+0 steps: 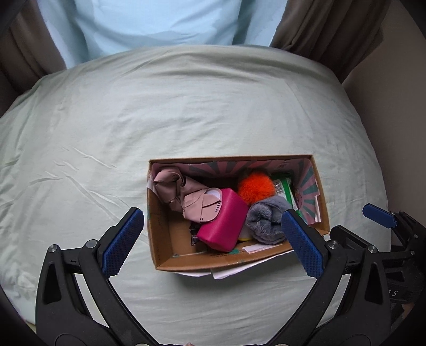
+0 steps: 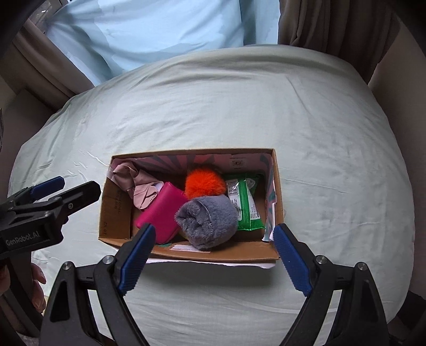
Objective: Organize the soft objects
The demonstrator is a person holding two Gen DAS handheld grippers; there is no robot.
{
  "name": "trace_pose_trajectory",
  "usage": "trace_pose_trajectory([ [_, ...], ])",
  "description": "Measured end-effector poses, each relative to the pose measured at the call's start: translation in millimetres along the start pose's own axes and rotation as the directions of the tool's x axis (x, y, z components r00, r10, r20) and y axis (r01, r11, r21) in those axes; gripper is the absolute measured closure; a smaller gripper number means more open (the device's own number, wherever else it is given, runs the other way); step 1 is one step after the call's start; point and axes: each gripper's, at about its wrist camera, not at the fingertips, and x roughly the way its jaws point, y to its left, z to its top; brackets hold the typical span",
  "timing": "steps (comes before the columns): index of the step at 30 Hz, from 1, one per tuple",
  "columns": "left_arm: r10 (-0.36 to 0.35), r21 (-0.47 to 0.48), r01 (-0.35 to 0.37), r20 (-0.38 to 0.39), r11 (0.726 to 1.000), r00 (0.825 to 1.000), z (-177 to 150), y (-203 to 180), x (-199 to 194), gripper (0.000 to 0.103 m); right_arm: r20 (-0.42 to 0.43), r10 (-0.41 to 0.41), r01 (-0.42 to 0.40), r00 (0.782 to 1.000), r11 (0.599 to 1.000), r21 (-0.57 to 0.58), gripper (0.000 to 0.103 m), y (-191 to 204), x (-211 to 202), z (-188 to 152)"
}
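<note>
An open cardboard box [image 1: 162,239] [image 2: 111,210] lies on the pale green bed. In it are a pink cloth [image 1: 186,194] [image 2: 138,186], a magenta pouch [image 1: 223,221] [image 2: 162,210], an orange pompom [image 1: 255,186] [image 2: 205,183], a grey fuzzy item [image 1: 266,221] [image 2: 207,221] and a green wipes pack [image 1: 286,189] [image 2: 245,202]. My left gripper [image 1: 213,234] is open and empty above the box's near side. My right gripper [image 2: 213,252] is open and empty above the box's near wall; it also shows in the left wrist view [image 1: 378,215].
The bed sheet [image 1: 186,106] [image 2: 319,133] spreads around the box. A light blue curtain [image 1: 159,24] and brown drapes [image 1: 332,29] hang beyond the bed's far edge. White paper [image 2: 213,263] sticks out under the box. The left gripper's body [image 2: 40,213] is at the right wrist view's left.
</note>
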Motion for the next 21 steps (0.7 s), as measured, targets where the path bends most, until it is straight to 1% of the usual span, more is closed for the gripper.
trace_pose_trajectory([
  [4,-0.006,-0.019,0.007,0.077,1.000,0.997,-3.2,-4.6,-49.0,0.000,0.068,-0.005,0.006,0.998,1.000,-0.017,0.015,2.1,-44.6,2.1],
  [6,0.012,-0.017,-0.010,0.118,1.000,0.993,-5.9,-9.2,-76.0,0.000,0.109,-0.008,0.011,0.994,1.000,-0.027,0.015,2.7,-69.0,3.3],
  [8,0.021,-0.015,-0.019,0.170,1.000,0.985,-8.5,-14.9,-105.3,0.000,0.158,-0.015,0.021,0.987,0.999,-0.038,0.015,2.4,-96.8,4.4],
  [10,0.027,-0.016,-0.024,0.231,1.000,0.973,-11.0,-21.5,-137.7,0.000,0.202,-0.023,0.031,0.979,0.999,-0.038,0.015,0.1,-125.8,5.3],
  [12,0.043,-0.020,-0.038,0.298,0.999,0.954,-14.2,-30.6,-172.1,0.000,0.256,-0.005,0.015,0.967,0.999,-0.034,0.015,-3.0,-157.4,5.5],
  [14,0.064,-0.031,-0.057,0.366,0.998,0.929,-18.3,-40.9,-206.7,0.000,0.320,-0.002,0.016,0.948,0.999,-0.043,0.015,-4.5,-192.2,4.1],
  [16,0.083,-0.043,-0.071,0.430,0.997,0.899,-23.9,-51.2,-239.9,0.000,0.381,-0.004,0.030,0.925,0.998,-0.061,0.015,-4.8,-225.4,0.3],
  [18,0.102,-0.050,-0.089,0.494,0.995,0.863,-31.3,-62.4,-269.1,0.000,0.436,-0.010,0.047,0.900,0.996,-0.075,0.015,-6.6,-254.8,-4.9],
  [20,0.115,-0.049,-0.106,0.541,0.993,0.833,-38.2,-74.4,-292.4,0.000,0.485,-0.010,0.055,0.875,0.995,-0.080,0.015,-9.8,-280.9,-10.7],
  [21,0.122,-0.051,-0.112,0.559,0.992,0.820,-41.7,-80.4,-301.9,0.000,0.503,-0.009,0.055,0.864,0.995,-0.078,0.015,-11.9,-291.4,-13.6],
])
